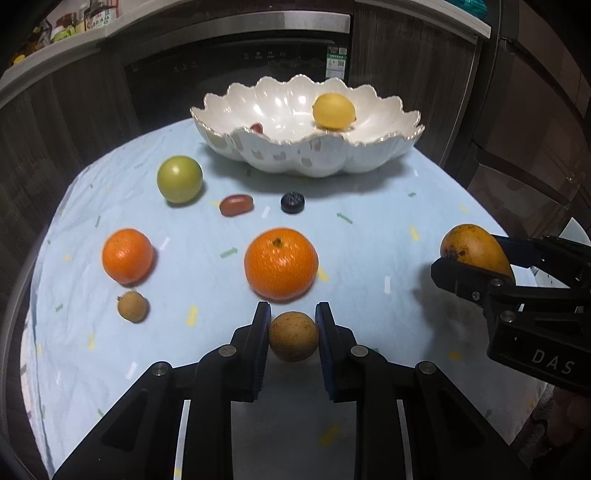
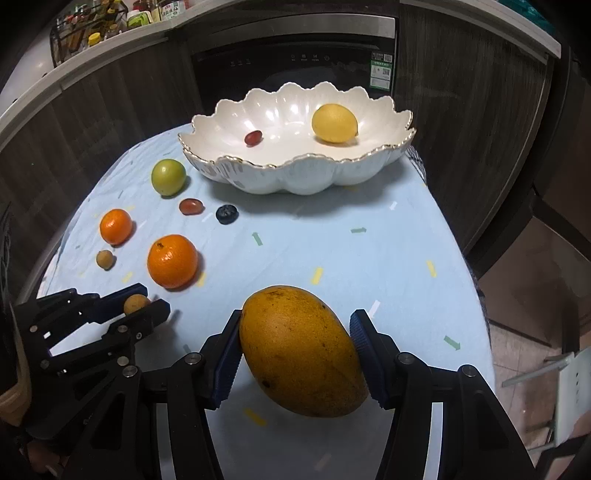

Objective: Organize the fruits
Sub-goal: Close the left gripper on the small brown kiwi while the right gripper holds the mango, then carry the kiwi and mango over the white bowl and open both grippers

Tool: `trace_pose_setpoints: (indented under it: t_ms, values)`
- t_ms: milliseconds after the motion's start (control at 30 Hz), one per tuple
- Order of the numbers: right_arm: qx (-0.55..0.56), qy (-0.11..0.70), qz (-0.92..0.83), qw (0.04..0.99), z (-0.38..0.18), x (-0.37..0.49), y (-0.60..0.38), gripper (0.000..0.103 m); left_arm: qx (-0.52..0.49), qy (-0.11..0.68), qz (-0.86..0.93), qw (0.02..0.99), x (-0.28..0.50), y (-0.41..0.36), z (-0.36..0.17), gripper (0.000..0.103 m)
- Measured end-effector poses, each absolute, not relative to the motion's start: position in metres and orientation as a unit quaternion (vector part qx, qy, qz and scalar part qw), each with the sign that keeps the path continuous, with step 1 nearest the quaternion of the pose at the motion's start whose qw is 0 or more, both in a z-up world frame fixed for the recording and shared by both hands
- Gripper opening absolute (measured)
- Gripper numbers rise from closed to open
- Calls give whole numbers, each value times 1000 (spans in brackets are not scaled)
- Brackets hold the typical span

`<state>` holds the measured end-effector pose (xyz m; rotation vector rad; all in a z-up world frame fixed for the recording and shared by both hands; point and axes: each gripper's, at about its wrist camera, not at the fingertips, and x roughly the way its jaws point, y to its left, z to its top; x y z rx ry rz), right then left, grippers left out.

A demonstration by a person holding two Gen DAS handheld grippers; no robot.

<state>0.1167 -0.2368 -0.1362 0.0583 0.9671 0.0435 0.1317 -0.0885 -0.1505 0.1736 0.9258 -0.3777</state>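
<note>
My left gripper point(image 1: 293, 325) is shut on a small brown round fruit point(image 1: 293, 336), its blue pads pressing both sides; the same grip shows low on the left in the right wrist view point(image 2: 137, 303). My right gripper point(image 2: 295, 334) is shut on a yellow-orange mango point(image 2: 303, 350), also seen at the right edge of the left wrist view point(image 1: 474, 249). A white scalloped bowl point(image 1: 384, 151) at the table's far side holds a lemon point(image 1: 333, 110) and a small red fruit point(image 2: 253, 137). Two oranges point(image 1: 280, 267) point(image 1: 127, 255), a green fruit point(image 1: 180, 179), a red fruit point(image 1: 236, 205), a dark berry point(image 1: 292, 202) and another brown fruit point(image 1: 133, 305) lie on the cloth.
The table wears a light blue cloth point(image 1: 369, 236) with small coloured marks. Behind it stand a dark oven front point(image 2: 295, 62) and wood cabinets. A rack of bottles point(image 2: 92, 22) sits on the counter at far left. A white chair point(image 2: 569, 384) stands to the right of the table.
</note>
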Motion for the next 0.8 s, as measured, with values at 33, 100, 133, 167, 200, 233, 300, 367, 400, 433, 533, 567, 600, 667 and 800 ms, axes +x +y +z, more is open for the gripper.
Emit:
trace_pose_setpoints:
  t_ms: [33, 100, 133, 167, 200, 233, 300, 367, 400, 433, 533, 567, 600, 667, 800]
  values:
    - [29, 464, 21, 885, -135, 117, -236, 58, 83, 442, -180, 875, 132, -88, -148, 25]
    - [28, 459, 22, 888, -130, 117, -235, 58, 84, 439, -178, 877, 132, -87, -142, 25]
    - [28, 456, 23, 889, -127, 117, -235, 58, 85, 438, -177, 877, 133, -86, -140, 25]
    - [28, 454, 23, 890, -124, 117, -234, 58, 85, 437, -176, 878, 133, -86, -137, 25]
    - [28, 451, 25, 892, -122, 116, -234, 58, 86, 436, -175, 879, 133, -85, -134, 25]
    - [28, 448, 26, 893, -119, 117, -234, 58, 87, 435, -173, 879, 134, -85, -131, 25]
    - [30, 444, 29, 895, -113, 117, -233, 58, 87, 433, -170, 881, 135, -84, -125, 25]
    - [31, 440, 32, 897, -108, 120, -233, 58, 88, 428, -167, 884, 137, -83, -117, 25]
    - [31, 436, 33, 899, -104, 121, -232, 58, 88, 426, -165, 885, 139, -83, -113, 25]
    - [31, 433, 34, 900, -100, 122, -232, 58, 87, 425, -163, 886, 140, -82, -109, 25]
    - [31, 426, 35, 904, -91, 125, -233, 58, 84, 420, -161, 889, 145, -81, -99, 25]
    - [30, 422, 35, 905, -87, 127, -233, 58, 84, 417, -160, 891, 147, -81, -95, 25]
    - [30, 419, 35, 907, -83, 129, -233, 58, 83, 414, -160, 892, 149, -82, -92, 25]
    - [29, 415, 35, 909, -78, 131, -234, 58, 81, 411, -162, 894, 153, -83, -85, 25]
    - [27, 405, 33, 913, -65, 139, -236, 57, 76, 404, -163, 897, 163, -84, -74, 25]
